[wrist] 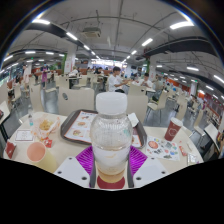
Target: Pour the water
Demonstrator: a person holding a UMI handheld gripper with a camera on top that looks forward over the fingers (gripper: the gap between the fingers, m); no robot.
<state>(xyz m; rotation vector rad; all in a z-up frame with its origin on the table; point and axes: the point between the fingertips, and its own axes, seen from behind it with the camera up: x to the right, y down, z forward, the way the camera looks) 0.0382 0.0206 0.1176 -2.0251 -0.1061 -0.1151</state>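
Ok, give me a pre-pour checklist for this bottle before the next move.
1. Bottle between the tool's pads: ok.
2. Both pads pressing on it: ok, as far as visible.
3. Bottle upright: ok.
4. White cap off: not ok, still on.
5. Receiving cup in view: pink cup stands on the table to the left: ok.
6. Water level: cannot tell.

- Your gripper (pixel 111 165) is fully occupied — the bottle (pixel 111 135) fills the gap between the fingers.
- To your left, a pink cup (pixel 36 152) and a glass (pixel 45 127) stand on the table (pixel 62 157).
- Straight ahead, a tray (pixel 78 125) blocks low passage.
- To your right, a red cup (pixel 173 129) stands beyond printed paper (pixel 162 150).
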